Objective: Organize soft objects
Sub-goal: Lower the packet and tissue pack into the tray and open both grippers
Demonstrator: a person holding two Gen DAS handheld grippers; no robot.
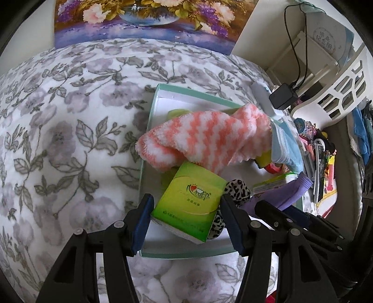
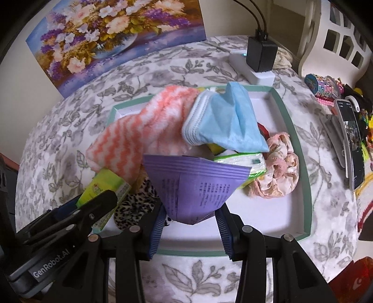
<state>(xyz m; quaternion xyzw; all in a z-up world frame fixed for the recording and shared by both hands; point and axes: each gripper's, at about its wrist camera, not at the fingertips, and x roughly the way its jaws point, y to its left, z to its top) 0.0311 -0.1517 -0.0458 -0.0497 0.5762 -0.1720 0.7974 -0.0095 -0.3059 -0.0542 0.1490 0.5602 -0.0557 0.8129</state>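
Note:
A shallow green-rimmed white box [image 1: 151, 121] [image 2: 303, 163] lies on a floral blanket, filled with soft items. My left gripper [image 1: 186, 223] is open, its fingers either side of a green tissue pack [image 1: 188, 200] [image 2: 105, 188] that lies over a leopard-print scrunchie [image 1: 237, 188] [image 2: 135, 205]. My right gripper [image 2: 190, 230] is open around the lower tip of a purple packet [image 2: 195, 188] [image 1: 279, 198]. A pink-and-white striped fluffy cloth [image 1: 205, 142] [image 2: 139, 135], a blue face mask [image 2: 228, 121] [image 1: 284, 149] and a pink scrunchie [image 2: 277, 170] lie behind.
A flower painting [image 1: 144, 21] [image 2: 112, 39] leans at the back. A white power strip with a black charger [image 2: 261, 56] [image 1: 282, 95] sits behind the box. A phone [image 2: 352, 142], toys and a white basket [image 1: 338, 86] are on the right.

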